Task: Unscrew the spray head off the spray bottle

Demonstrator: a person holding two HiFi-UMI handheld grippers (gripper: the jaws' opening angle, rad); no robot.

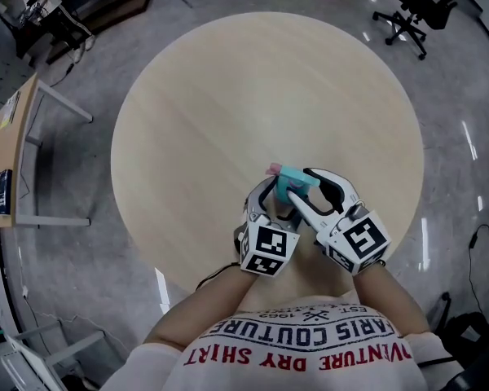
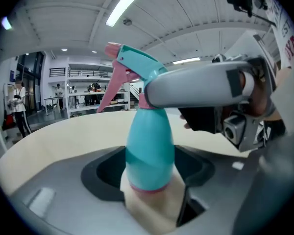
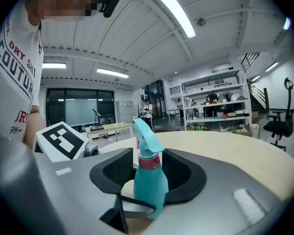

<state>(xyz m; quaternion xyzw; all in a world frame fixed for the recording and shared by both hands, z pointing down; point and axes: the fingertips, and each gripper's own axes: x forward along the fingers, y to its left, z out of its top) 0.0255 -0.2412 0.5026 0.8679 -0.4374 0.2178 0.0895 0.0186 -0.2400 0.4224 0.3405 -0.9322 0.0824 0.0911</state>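
Spray bottle (image 2: 149, 151) upright over the near part of the round table (image 1: 228, 96). We read the left gripper (image 1: 273, 198) as clamped low on the teal body. Right gripper (image 1: 303, 187) stands wide around the spray head (image 3: 144, 138) and pink collar (image 3: 149, 161). We see gaps beside its pads and nothing gripped.

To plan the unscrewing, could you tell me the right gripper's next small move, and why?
Probably close the right gripper on the pink collar: its jaws flank it with gaps, while the left gripper clamps the spray bottle, with the spray head still on.
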